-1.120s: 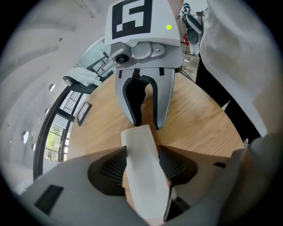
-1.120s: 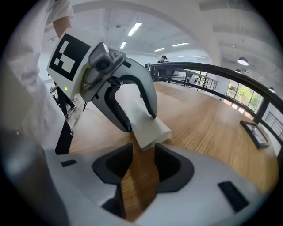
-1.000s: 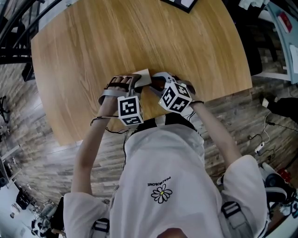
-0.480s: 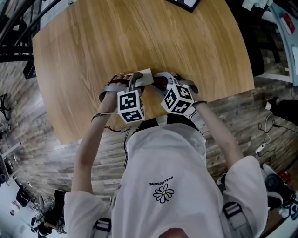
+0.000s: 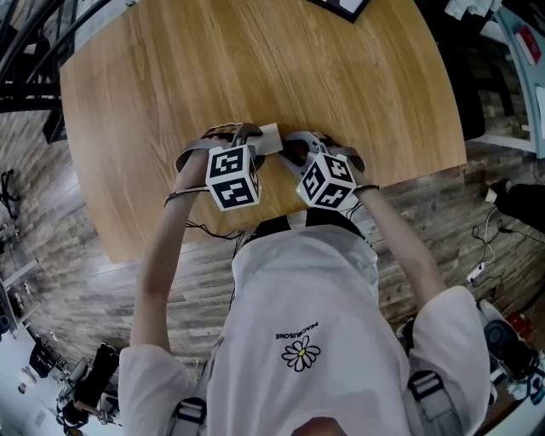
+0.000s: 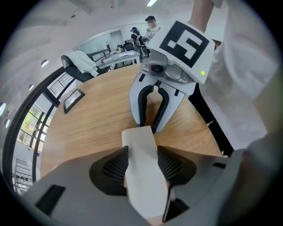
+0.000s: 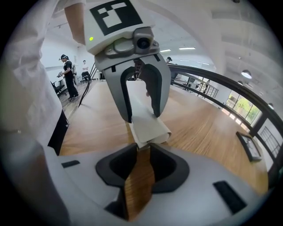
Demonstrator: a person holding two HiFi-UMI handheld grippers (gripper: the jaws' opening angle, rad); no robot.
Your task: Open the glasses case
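A pale beige glasses case [image 5: 270,136] lies on the wooden table [image 5: 255,60] near its front edge, between both grippers. In the left gripper view the case [image 6: 143,176] fills the gap of my left gripper [image 6: 142,148]. Its jaws are closing, and both pads touch the case's sides. The right gripper [image 6: 150,124] faces it from the case's far end. In the right gripper view the case's end [image 7: 148,126] sits just past my right gripper [image 7: 143,148]. Those jaws are closing, with only bare wood showing between them. The left gripper [image 7: 142,115] straddles the case beyond. In the head view, hands and marker cubes hide most of the case.
A dark framed object [image 5: 336,7] lies at the table's far edge, also seen as a dark frame [image 6: 73,100] in the left gripper view. The table's front edge [image 5: 281,223] runs just below the grippers. People stand far off in the room.
The left gripper has tipped and rolled, its marker cube shifting up toward the table. The right gripper and the case have stayed in place.
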